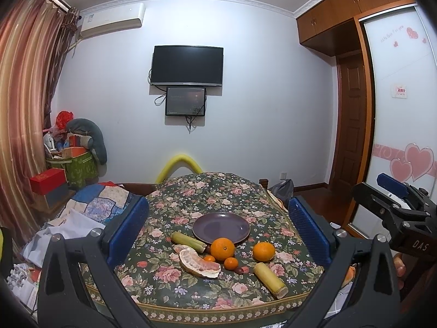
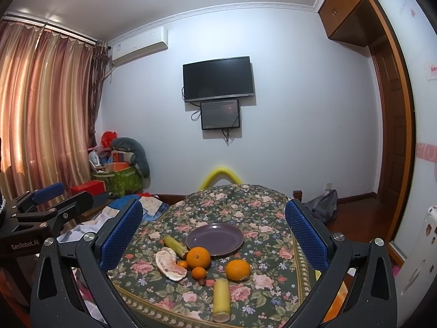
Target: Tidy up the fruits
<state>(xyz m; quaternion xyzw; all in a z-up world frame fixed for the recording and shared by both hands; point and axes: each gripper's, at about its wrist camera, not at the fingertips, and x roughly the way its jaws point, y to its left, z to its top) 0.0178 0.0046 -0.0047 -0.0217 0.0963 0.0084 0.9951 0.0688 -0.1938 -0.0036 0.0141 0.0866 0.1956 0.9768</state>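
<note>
Nothing is sorted yet. The purple plate [image 1: 221, 225] sits bare ahead of the left hand-held gripper [image 1: 215, 229] and right hand-held gripper [image 2: 214, 232], both wide open and empty; oranges [image 1: 222, 248], pomelo segment [image 1: 199, 263] and sugarcane pieces [image 1: 270, 280] lie on the table [image 1: 218, 188], nearer than the plate.

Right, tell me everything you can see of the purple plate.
The purple plate is round and shallow with a low raised rim, glossy like glazed ceramic, and holds nothing. It sits flat on the floral tablecloth, behind the fruit. The large orange and a yellow-green stalk piece lie at its near edge; contact is unclear.
</note>
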